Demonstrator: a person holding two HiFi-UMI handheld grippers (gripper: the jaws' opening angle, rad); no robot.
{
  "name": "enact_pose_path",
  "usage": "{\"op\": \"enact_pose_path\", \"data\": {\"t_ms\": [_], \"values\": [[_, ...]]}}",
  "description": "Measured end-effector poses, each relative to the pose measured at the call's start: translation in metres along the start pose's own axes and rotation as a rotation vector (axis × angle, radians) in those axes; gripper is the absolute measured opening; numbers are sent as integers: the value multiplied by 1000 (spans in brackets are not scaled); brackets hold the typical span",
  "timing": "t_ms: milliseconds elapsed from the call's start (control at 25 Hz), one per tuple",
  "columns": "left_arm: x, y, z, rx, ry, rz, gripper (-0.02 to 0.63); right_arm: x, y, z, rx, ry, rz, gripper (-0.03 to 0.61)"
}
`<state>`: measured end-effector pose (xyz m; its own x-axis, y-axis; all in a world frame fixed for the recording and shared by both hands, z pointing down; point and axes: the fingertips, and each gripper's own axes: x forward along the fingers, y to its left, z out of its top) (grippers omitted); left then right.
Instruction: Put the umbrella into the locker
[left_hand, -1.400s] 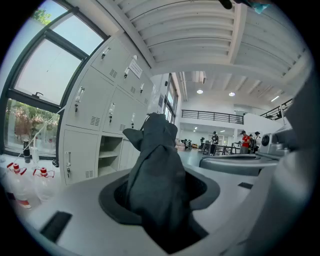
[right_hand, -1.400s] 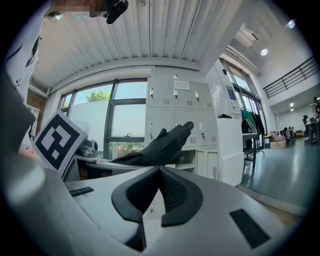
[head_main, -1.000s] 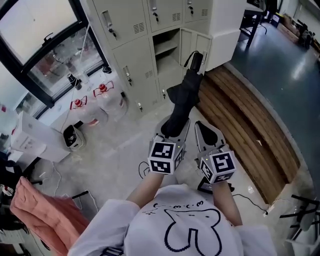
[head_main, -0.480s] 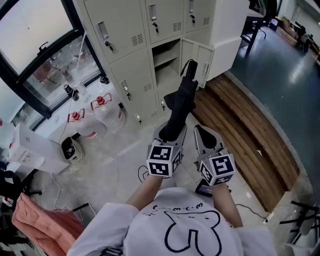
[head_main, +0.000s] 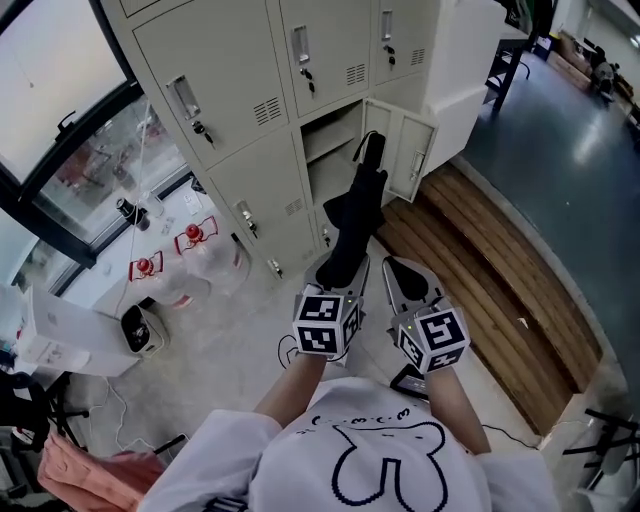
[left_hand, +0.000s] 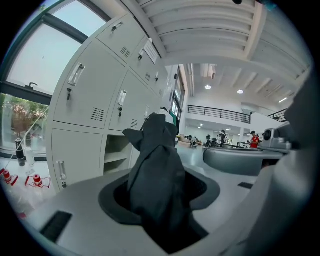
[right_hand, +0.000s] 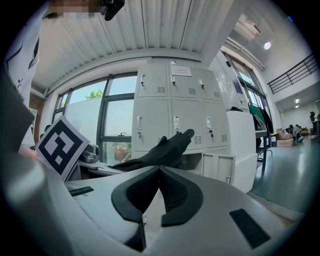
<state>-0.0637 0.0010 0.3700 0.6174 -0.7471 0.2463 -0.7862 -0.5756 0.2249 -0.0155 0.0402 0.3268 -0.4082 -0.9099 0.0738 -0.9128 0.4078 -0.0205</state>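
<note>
A folded black umbrella (head_main: 356, 212) sticks out forward from my left gripper (head_main: 340, 266), which is shut on its lower end. Its handle end (head_main: 370, 148) points at the open lower locker compartment (head_main: 330, 152), just short of the opening. The compartment's door (head_main: 412, 156) stands swung out to the right. In the left gripper view the umbrella (left_hand: 156, 167) fills the space between the jaws, with the open compartment (left_hand: 116, 150) behind it to the left. My right gripper (head_main: 398, 266) rides beside the left one, shut and empty. In the right gripper view the umbrella (right_hand: 161, 151) crosses in front of the lockers (right_hand: 175, 115).
Grey lockers (head_main: 225, 80) with closed doors surround the open one. Two red-capped water bottles (head_main: 196, 238) and a white box (head_main: 68, 338) stand on the floor at the left by the window. A wooden platform (head_main: 480, 270) runs along the right. A dark device (head_main: 410, 380) lies below my right gripper.
Both grippers have moved forward toward the lockers with the umbrella. The umbrella's far end now sits in front of the open compartment, and the lockers look larger.
</note>
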Motion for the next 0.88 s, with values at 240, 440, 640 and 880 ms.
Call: {"op": "enact_pose_path", "data": {"t_ms": [240,440,640,880], "values": [[42,41,6,-2,40,-21,218,63,-20,1,8,15,-15,25],[71,75,10,-27,68,-28,218,108,-30,2,11,23,-32,25],[94,94,8,-77,90,-30,218,133,-37,-2,10,45,-31,25],[121,105,0,-116,127,5,218,152,-60,-6,0,60,-14,25]]}}
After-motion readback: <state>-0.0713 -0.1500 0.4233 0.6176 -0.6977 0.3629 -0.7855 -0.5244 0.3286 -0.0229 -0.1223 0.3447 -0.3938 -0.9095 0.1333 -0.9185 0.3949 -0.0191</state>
